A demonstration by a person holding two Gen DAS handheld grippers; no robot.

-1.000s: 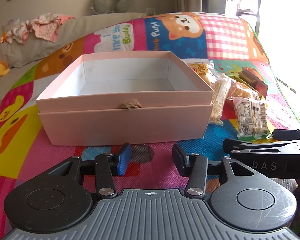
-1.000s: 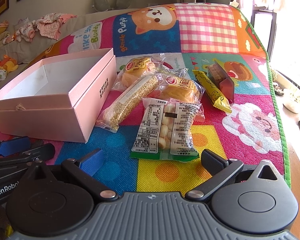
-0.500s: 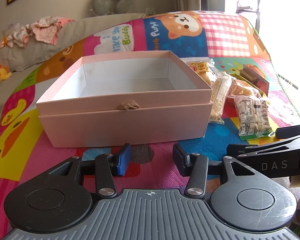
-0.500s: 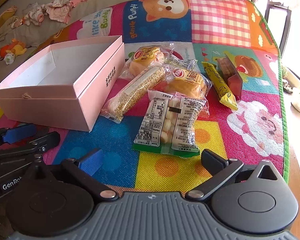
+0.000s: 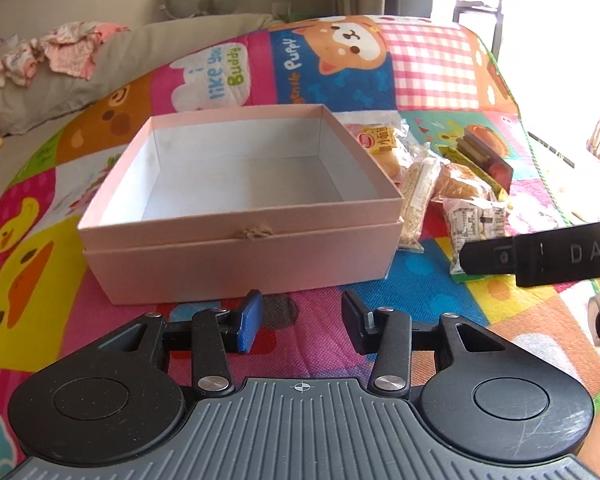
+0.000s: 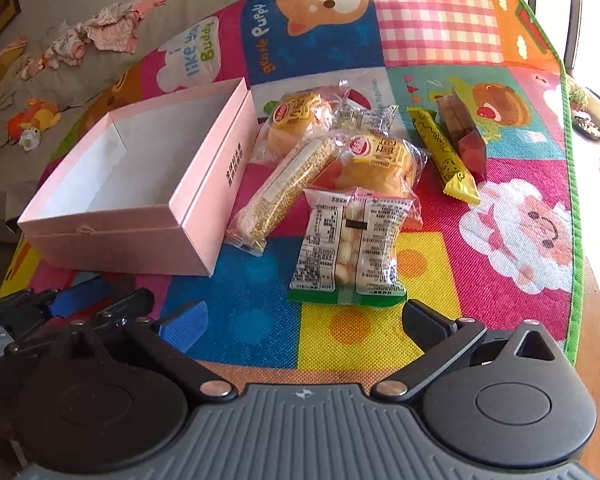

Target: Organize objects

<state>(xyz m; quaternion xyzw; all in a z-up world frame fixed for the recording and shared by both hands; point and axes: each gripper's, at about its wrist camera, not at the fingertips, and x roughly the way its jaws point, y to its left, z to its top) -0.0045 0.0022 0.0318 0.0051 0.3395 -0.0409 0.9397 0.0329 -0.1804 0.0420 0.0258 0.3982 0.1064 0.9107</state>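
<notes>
An empty pink box [image 5: 240, 248] [image 6: 136, 236] sits open on a colourful play mat. To its right lie several snack packs: a clear pack of small white candies [image 6: 350, 248] [image 5: 476, 220], a long sesame bar [image 6: 284, 188], two wrapped buns [image 6: 300, 120] [image 6: 376, 160], a yellow bar [image 6: 444, 156] and a dark red pack [image 6: 464, 136]. My left gripper [image 5: 300, 322] is open and empty just in front of the box. My right gripper [image 6: 304, 322] is open wide and empty, just in front of the candy pack.
The mat [image 6: 512, 216] covers a table whose wooden edge [image 6: 596, 320] shows at right. A grey sofa with clothes [image 5: 68, 48] and toys [image 6: 32, 120] stands behind at left. A bright window lies to the right.
Both grippers have risen, so both views look down more steeply. The right gripper has moved forward toward the candy pack. Neither gripper's jaws changed.
</notes>
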